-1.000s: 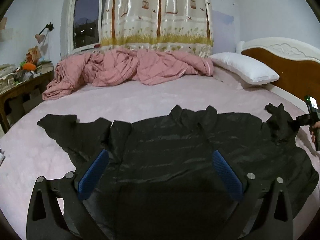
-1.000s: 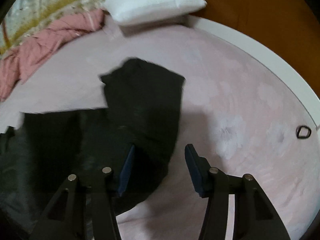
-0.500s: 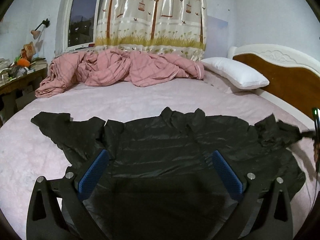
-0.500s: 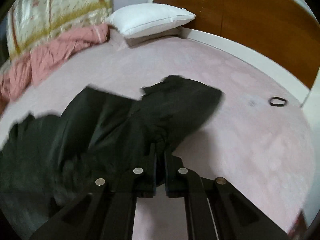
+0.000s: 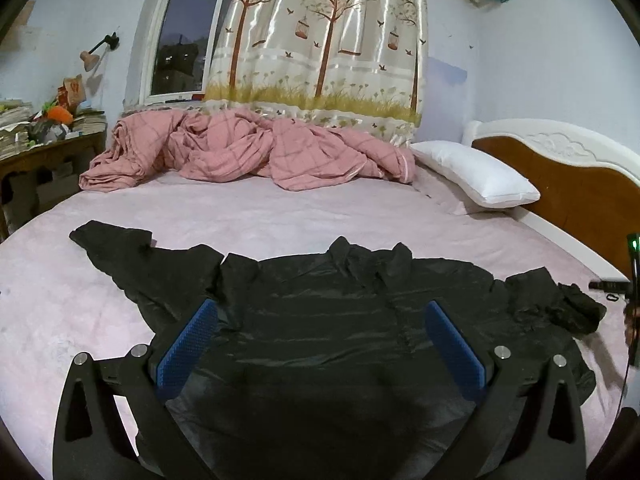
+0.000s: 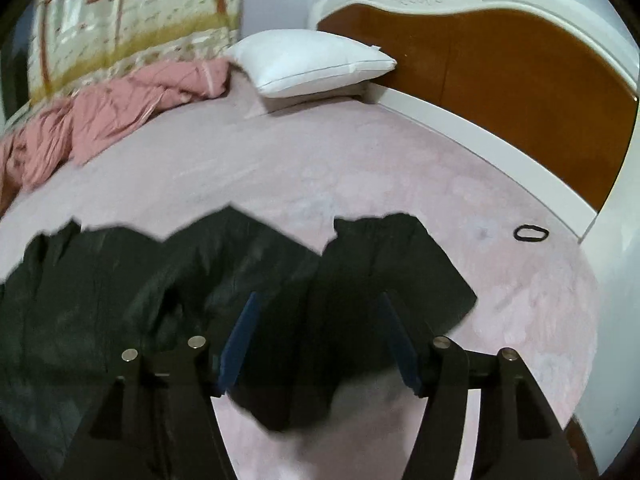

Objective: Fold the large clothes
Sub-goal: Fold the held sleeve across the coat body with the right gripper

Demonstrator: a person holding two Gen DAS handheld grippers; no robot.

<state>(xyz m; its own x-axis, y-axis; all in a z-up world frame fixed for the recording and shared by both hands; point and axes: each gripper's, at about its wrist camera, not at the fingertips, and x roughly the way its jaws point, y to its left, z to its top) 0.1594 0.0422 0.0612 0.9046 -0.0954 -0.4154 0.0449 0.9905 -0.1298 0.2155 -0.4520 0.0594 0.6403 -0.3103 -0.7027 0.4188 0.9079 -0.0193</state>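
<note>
Your left gripper (image 5: 320, 344) is spread wide, holding nothing, above the black jacket (image 5: 320, 320) lying flat on the pink bed (image 5: 280, 216). Your right gripper (image 6: 320, 332) is also parted and unloaded, over the sleeve (image 6: 392, 264) at 12 o'clock. No legible writing.

Right wrist view is pretty smeary: curtain (image 6: 120, 20) at 10 o'clock is blurred, jacket (image 6: 140, 280) edges too. Jacket hem (image 5: 320, 440) at 6 o'clock hides behind the left gripper (image 5: 320, 344).
</note>
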